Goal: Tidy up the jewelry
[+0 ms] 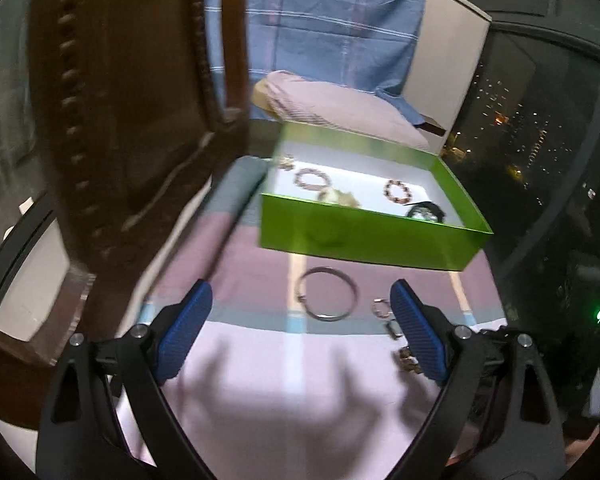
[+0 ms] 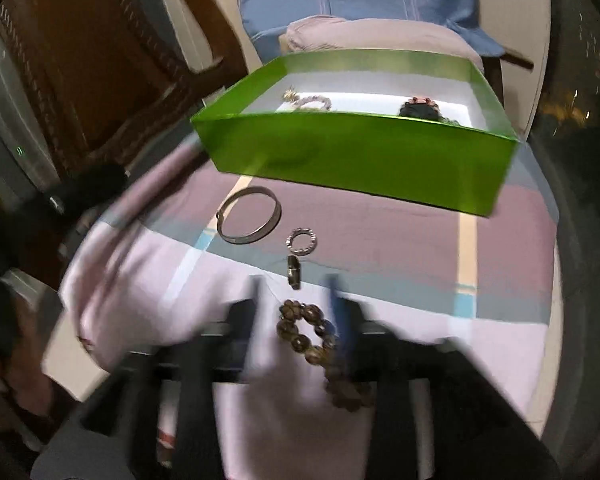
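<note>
A green box (image 1: 364, 236) (image 2: 356, 160) sits on a striped bedsheet and holds two bead bracelets (image 1: 312, 179) (image 1: 398, 191), a dark piece (image 1: 426, 212) and a pale gold piece (image 1: 338, 197). In front of it lie a metal bangle (image 1: 327, 294) (image 2: 249, 215), a small ring (image 2: 301, 241) (image 1: 381, 307) and a tiny clasp (image 2: 294, 272). My left gripper (image 1: 300, 286) is open wide and empty, just short of the bangle. My right gripper (image 2: 298, 292) is blurred and open. A brown beaded bracelet (image 2: 304, 332) lies on the sheet between its fingers, close to the right one.
A carved dark wooden frame (image 1: 132, 120) rises at the left, close to the box. Behind the box are a pale pillow (image 1: 340, 108) and a blue striped cloth (image 1: 320, 20). A dark window with city lights (image 1: 520, 120) fills the right. The bed's edge drops off at the left.
</note>
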The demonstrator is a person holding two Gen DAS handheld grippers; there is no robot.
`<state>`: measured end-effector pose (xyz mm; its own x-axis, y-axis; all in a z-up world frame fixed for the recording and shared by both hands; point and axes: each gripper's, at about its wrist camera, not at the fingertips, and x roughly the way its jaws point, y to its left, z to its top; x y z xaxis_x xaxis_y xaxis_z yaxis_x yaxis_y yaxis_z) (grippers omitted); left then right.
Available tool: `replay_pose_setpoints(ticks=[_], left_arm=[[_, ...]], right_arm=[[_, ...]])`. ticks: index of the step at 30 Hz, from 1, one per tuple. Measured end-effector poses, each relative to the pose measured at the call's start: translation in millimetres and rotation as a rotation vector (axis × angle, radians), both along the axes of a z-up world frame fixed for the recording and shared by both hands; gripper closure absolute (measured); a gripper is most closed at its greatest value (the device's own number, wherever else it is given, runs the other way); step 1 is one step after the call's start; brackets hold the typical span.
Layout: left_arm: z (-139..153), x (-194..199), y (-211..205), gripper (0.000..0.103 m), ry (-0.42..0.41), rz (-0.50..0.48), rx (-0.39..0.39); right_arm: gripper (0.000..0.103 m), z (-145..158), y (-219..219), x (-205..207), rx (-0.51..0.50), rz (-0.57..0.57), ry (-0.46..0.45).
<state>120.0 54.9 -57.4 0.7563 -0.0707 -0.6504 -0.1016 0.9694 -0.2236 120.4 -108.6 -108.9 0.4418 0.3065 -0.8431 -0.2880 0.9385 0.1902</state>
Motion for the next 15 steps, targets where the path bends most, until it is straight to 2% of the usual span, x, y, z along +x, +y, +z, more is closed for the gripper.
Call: replay_pose_setpoints(ticks=[3, 5, 7, 9, 13, 15], left_arm=[[-3.9, -0.6, 8.4, 0.013, 0.021, -0.002, -0.007], [-4.9, -0.6, 10.4, 0.013, 0.029, -0.015, 0.006], [-5.3, -1.9, 8.9, 0.013, 0.031, -0.031, 0.023], [-5.4, -3.7, 7.9, 0.013, 0.031, -0.04, 0.029], [-9.0, -2.7, 1.5, 0.013, 0.046, -0.076, 0.04], [-10.6, -2.6, -2.7, 0.013, 0.051, -0.093, 0.05]], right_arm=[[0.056, -6.9, 4.7, 4.1, -0.022, -0.003, -0.002], [0.063, -12.5, 8.1, 10.1, -0.025, -0.011, 0.007], [0.083, -19.6, 9.5, 15.7, -0.019, -0.008, 0.039], [0.097, -24.6, 11.7, 16.2, -0.023, 0.007, 0.046], [0.097, -15.5, 7.2, 14.0, -0.01, -0.018, 0.025], [0.097, 2.7, -8.0, 12.6, 0.05, -0.053, 0.001]])
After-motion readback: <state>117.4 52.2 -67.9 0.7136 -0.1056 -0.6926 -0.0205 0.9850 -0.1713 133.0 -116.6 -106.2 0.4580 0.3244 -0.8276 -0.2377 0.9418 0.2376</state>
